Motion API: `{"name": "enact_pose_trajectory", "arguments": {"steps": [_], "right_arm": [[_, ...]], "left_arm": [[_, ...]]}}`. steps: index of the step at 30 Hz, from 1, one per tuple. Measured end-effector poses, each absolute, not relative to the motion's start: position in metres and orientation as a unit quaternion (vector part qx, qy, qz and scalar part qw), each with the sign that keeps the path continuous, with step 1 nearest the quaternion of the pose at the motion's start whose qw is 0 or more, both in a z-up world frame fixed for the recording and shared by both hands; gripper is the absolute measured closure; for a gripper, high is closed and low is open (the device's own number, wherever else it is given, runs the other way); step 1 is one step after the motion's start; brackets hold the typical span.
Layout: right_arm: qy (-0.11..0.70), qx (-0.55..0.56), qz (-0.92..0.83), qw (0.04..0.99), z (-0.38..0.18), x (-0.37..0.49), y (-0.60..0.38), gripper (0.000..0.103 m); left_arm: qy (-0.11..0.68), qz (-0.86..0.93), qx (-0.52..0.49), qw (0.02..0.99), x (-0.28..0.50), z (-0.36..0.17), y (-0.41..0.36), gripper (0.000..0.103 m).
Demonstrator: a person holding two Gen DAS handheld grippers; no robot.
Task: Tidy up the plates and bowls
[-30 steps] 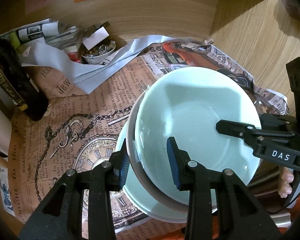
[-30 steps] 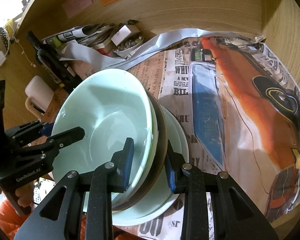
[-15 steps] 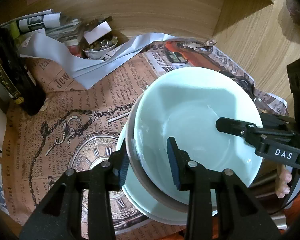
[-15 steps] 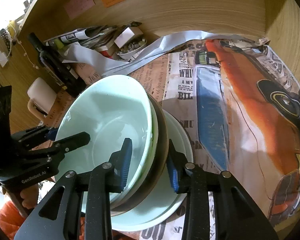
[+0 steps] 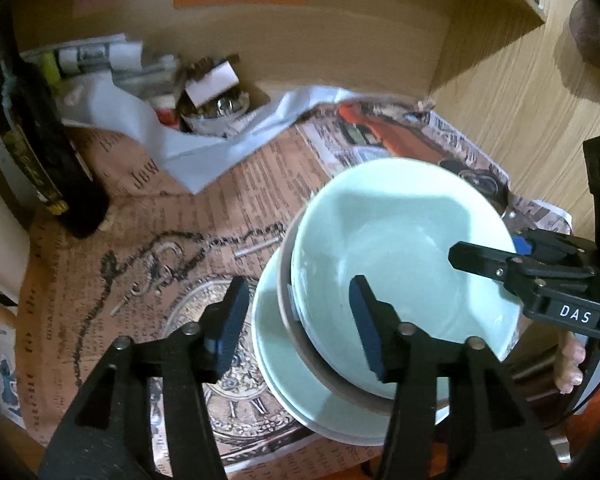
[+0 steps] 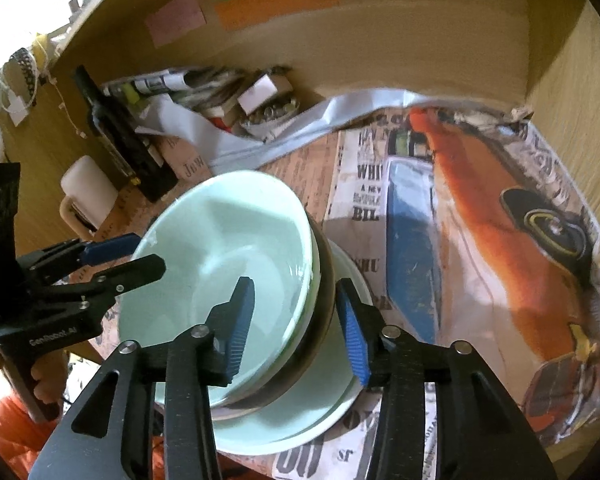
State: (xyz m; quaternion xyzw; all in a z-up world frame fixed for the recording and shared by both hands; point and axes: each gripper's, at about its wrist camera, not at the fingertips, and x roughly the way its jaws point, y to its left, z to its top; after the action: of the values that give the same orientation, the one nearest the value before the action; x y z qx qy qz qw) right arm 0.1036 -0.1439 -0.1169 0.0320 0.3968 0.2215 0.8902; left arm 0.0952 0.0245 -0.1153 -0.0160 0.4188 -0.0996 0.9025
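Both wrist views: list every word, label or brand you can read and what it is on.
"DAS": label on the right gripper.
"GenRobot.AI": faint print on the left gripper.
"WHI", "BIL": headline fragments on the car newspaper.
"Jew": brown newspaper.
Sticky notes and bottle label: too blurred to read.

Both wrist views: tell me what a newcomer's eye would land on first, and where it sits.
The pale green bowl catches the eye first, nested in a brown bowl on a pale green plate, mid-frame on the printed newspaper. The left tool and right tool straddle its rim from opposite sides, jaws opening and pads off the rim. At the right of the right wrist view, a big orange car picture stands out.
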Motion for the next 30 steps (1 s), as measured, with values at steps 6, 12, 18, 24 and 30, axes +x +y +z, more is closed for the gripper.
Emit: {"name": "enact_pose_trajectory", "arguments": {"steps": [6,12,18,24,30], "right_arm": [[0.334,0.006,0.21,0.919,-0.088,0.08,-0.143,0.062],[0.272,0.011,0.211,0.939,-0.059,0.055,-0.146,0.056],[0.213,0.019,0.211,0.954,-0.039,0.027,-0.148,0.047],[0.161,0.022,0.206,0.965,-0.026,0.001,-0.15,0.03],[0.136,0.032,0.203,0.969,-0.021,-0.013,-0.154,0.015]], "left_arm": [[0.367,-0.102,-0.003,0.925,0.075,-0.083,0.023,0.039],[0.287,-0.101,0.01,0.952,0.043,-0.048,0.017,0.027],[0.215,-0.093,0.004,0.972,0.012,-0.023,0.013,0.016],[0.16,-0.081,-0.002,0.984,-0.013,-0.008,0.011,0.007],[0.126,-0.061,-0.007,0.99,-0.028,-0.004,0.011,0.002]]}}
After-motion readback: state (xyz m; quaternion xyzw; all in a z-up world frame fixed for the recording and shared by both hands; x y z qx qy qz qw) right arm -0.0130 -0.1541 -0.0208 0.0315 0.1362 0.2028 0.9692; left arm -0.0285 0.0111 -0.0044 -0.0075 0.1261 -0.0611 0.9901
